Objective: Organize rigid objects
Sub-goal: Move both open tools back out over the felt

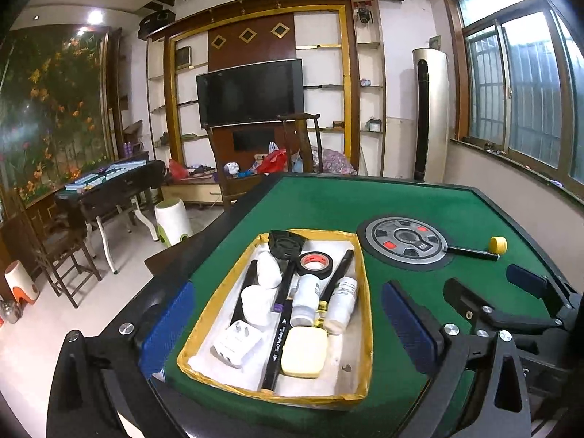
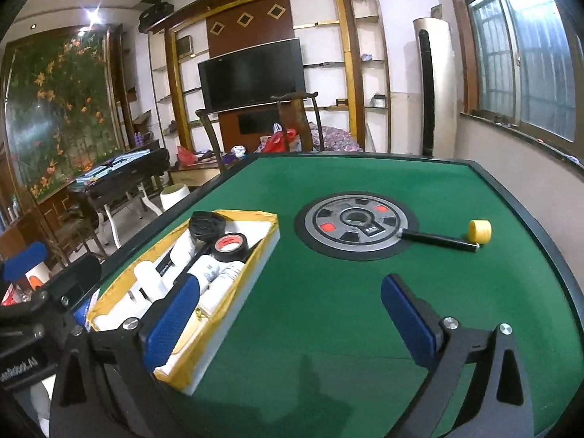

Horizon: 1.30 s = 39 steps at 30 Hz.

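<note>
A white tray with a yellow-taped rim [image 1: 359, 255] [image 2: 268, 219] sits on the green table. It holds black tape [image 1: 314, 263] [image 2: 231, 246], white bottles [image 1: 306, 297], white cups [image 1: 260, 304], a white plug [image 1: 237, 343], a cream soap-like block [image 1: 303, 351], black pens [image 1: 279, 323] and a small black fan [image 1: 285, 244]. A black pen [image 1: 471, 253] [image 2: 440, 239] and a yellow roll [image 1: 498, 245] [image 2: 479, 231] lie on the felt to the right. My left gripper [image 1: 288, 332] is open, hovering over the tray. My right gripper [image 2: 292, 317] is open and empty over bare felt; it also shows in the left wrist view [image 1: 485, 290].
A round grey control disc [image 1: 407, 242] [image 2: 356, 226] is set in the table's centre. The table has a raised dark edge [image 2: 529, 215]. Behind it stand wooden chairs [image 2: 295, 120], a second table with tiles [image 1: 109, 179] and a TV wall.
</note>
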### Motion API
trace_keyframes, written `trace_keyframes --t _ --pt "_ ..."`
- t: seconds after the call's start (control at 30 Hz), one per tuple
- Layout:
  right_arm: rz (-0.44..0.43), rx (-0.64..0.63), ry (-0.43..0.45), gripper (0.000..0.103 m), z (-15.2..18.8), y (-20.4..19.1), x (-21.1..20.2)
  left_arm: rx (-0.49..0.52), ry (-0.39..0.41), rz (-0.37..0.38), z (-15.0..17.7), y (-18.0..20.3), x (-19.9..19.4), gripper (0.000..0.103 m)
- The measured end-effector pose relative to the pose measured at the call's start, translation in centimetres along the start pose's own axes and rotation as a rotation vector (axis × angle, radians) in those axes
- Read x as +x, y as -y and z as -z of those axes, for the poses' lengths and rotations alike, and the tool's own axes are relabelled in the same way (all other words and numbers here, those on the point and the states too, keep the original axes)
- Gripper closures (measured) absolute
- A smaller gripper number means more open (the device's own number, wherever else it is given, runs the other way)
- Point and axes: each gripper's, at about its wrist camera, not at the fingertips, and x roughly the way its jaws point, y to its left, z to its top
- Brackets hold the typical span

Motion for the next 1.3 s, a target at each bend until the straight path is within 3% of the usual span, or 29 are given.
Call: trace_keyframes --t 0.47,0.67,0.83,0.9,1.07,1.2,1.3 --pt "0.03 0.035 0.017 0.003 0.7 1.4 -1.5 0.02 -0.031 0.008 0.3 1.5 -0.5 0.001" --pt "0.042 -0.003 0.08 0.002 1.0 0.7 -2.8 -0.04 0.054 -0.03 -0.1 0.3 -2.1 0.001" --pt "0.067 -0.059 0.114 0.0 0.8 0.7 -3.2 -0.069 0.119 -0.019 -1.0 -0.5 -3.4 0.001" --pt "0.079 -0.03 0.081 0.0 0.6 2.1 -2.5 -0.05 0.094 0.003 -1.0 -0.1 -2.7 0.001" --pt "0.129 0.126 0.0 0.0 0.8 8.7 -0.9 0.022 -0.063 0.078 -0.1 2.3 0.7 0.001" --pt "0.226 0.212 -0.039 0.0 0.6 15.2 0.0 0.067 -0.178 0.108 1.0 4.4 3.5 0.001" --pt "0.292 0.282 -0.076 0.0 -0.7 20.8 1.8 0.06 -0.247 0.179 1.5 5.7 5.0 0.001"
